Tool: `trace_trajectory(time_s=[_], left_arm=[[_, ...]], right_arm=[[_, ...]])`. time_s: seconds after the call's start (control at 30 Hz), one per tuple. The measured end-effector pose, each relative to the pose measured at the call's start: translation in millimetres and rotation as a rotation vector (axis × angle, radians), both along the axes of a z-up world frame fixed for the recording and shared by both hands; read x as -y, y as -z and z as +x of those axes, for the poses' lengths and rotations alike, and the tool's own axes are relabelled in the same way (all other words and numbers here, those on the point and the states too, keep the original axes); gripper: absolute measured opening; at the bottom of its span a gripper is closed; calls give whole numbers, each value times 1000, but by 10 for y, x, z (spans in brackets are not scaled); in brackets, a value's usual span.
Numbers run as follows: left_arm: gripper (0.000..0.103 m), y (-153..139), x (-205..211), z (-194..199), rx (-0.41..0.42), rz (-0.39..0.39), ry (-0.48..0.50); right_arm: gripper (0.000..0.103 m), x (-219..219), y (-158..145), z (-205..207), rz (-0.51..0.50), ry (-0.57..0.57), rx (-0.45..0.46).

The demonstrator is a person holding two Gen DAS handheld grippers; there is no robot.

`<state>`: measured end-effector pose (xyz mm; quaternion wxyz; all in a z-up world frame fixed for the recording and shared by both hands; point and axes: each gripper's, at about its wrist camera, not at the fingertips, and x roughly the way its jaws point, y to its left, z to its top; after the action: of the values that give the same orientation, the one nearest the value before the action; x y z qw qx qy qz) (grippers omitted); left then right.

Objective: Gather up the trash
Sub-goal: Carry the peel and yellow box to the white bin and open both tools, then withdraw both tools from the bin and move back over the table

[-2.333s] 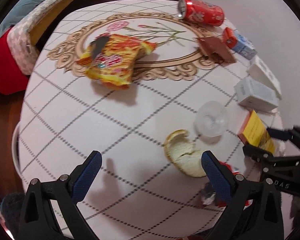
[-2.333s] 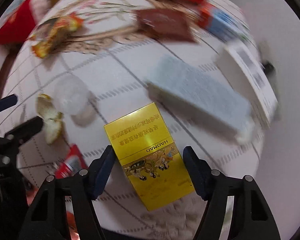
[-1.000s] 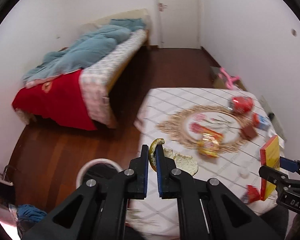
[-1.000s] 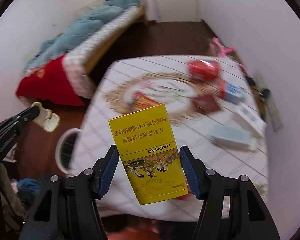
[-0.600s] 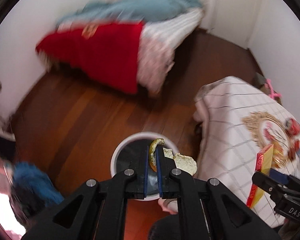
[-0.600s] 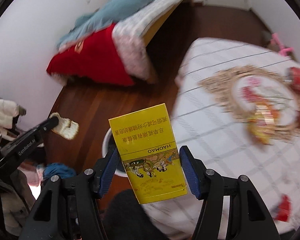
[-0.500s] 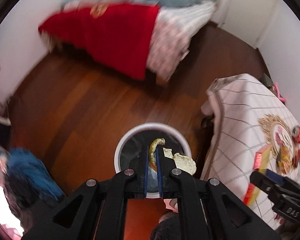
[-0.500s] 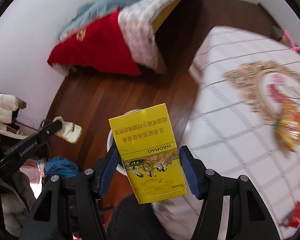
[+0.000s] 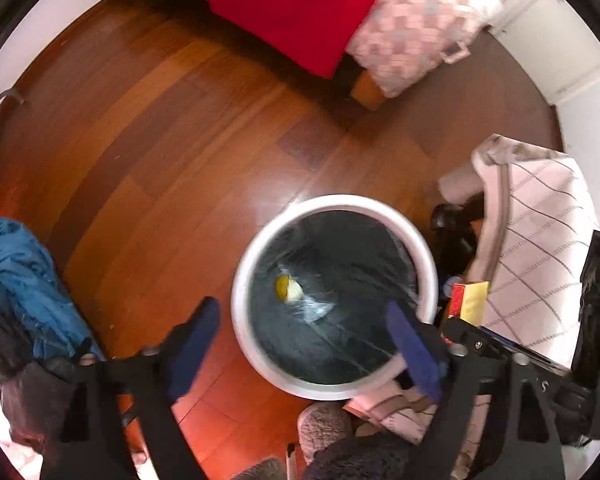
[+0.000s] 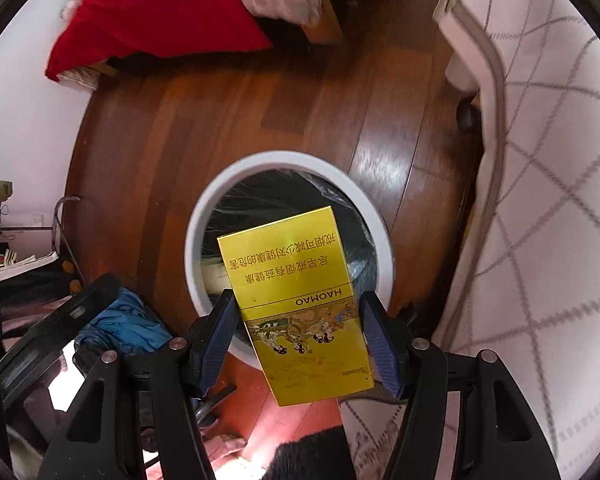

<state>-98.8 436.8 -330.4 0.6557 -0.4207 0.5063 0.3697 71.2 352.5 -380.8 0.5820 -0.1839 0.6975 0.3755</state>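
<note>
A white round trash bin with a black liner stands on the wooden floor. My left gripper hangs open and empty above its near rim. A piece of fruit peel lies inside the bin. My right gripper is shut on a yellow cigarette box and holds it over the bin. The box's red and yellow edge also shows in the left wrist view, just right of the bin.
The table with a checked white cloth stands right of the bin, also in the right wrist view. A bed with a red blanket is beyond. Blue clothing lies on the floor at left.
My left gripper has opened and the fruit peel has dropped into the bin. Both grippers have moved closer over the bin; the right one still holds the yellow box.
</note>
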Motion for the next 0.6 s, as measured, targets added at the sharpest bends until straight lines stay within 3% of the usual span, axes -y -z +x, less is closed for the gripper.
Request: trace_trajectory(time_s=[0.07,0.1,0.23,0.27,0.43,0.6], left_arm=[[100,44,11,-52,-52,18,-8],[100,50,-1,-86,-69,31,-11],[100,-7,53,-234,-115,103,-26],[100,-47,84,-274,-112,124,-28],[100,-234,256,-351,-161,211,-26],[100,-432,453,-371,-158,251,-6]], right_arm=[[71,-37,97,-11,-40,-27,16],[83,-27,108,-8,-50,-36,25],[94,-23,59,-36,-64,-53,68],[101,-17,37,-51,-67,-57,75],[103,22,-130,-168,-79,-116,178],[103,179,-436,-288,-73,-154,251]])
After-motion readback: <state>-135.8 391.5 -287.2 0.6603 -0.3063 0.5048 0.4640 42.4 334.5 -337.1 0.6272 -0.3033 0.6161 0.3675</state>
